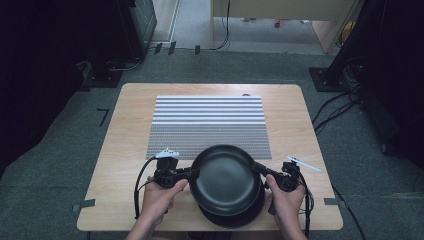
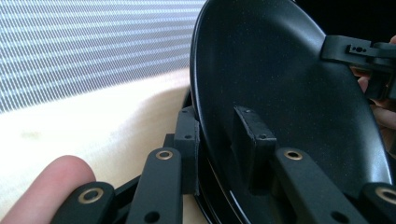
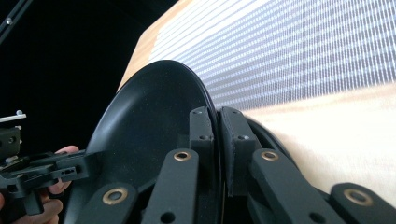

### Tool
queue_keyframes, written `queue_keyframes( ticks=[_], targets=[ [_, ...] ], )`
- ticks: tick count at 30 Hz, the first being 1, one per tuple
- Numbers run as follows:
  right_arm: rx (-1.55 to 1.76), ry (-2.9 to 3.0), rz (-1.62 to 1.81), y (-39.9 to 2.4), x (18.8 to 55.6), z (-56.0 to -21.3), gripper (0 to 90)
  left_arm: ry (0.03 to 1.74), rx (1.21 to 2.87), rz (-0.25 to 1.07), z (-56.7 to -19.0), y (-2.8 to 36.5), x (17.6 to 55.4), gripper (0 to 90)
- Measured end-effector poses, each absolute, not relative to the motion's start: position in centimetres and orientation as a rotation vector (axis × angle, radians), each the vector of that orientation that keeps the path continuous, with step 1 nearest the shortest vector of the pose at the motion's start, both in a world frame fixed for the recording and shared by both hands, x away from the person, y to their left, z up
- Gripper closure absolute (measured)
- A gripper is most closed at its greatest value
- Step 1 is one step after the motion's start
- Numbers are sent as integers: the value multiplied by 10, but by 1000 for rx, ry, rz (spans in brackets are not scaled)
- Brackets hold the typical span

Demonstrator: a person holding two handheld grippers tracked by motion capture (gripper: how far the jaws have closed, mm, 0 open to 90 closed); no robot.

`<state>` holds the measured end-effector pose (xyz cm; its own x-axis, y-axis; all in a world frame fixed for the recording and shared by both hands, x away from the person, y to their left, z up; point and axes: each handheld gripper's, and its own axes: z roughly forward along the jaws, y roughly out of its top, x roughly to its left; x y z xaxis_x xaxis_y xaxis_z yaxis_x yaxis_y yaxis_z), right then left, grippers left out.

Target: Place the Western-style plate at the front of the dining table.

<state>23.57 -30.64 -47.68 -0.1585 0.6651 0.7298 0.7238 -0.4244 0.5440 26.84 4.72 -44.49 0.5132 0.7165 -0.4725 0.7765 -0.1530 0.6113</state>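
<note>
Nearest my high view are the two hands at the worktop's near edge. The left hand [image 1: 161,196] carries the left gripper [image 1: 192,173]; the right hand [image 1: 286,199] carries the right gripper [image 1: 256,167]. Between them I see a black plate [image 1: 227,177], held just above a second black dish [image 1: 235,217] that sits at the near edge, mostly covered and hard to make out.

In the left gripper view, the jaws are closed down to the plate's thickness, one pad inside the bowl and one behind the rim. In the right gripper view, the jaws pinch the opposite rim the same way, with almost no gap. A fingertip [image 2: 46,186] intrudes at the lower left of the left gripper view.

The worktop [image 1: 130,130] is light wood with rounded corners. A grey striped mat [image 1: 210,122] covers its centre toward the far edge. The floor [image 1: 60,150] is grey carpet, with cables [image 1: 335,112] at right; the room's sides are too dark to read.
</note>
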Motion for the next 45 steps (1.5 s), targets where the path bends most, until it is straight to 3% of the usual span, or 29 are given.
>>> queue_keyframes(
  ticks=[22, 45],
  targets=[
    [-1998, -1680, -1661, -299, 319, -450, 829, 1283, 1843, -54, -429, 51, 337, 724],
    [-2085, -1727, -1571, -288, 401, -475, 822, 1431, 1813, -91, -463, 50, 418, 721]
  ],
)
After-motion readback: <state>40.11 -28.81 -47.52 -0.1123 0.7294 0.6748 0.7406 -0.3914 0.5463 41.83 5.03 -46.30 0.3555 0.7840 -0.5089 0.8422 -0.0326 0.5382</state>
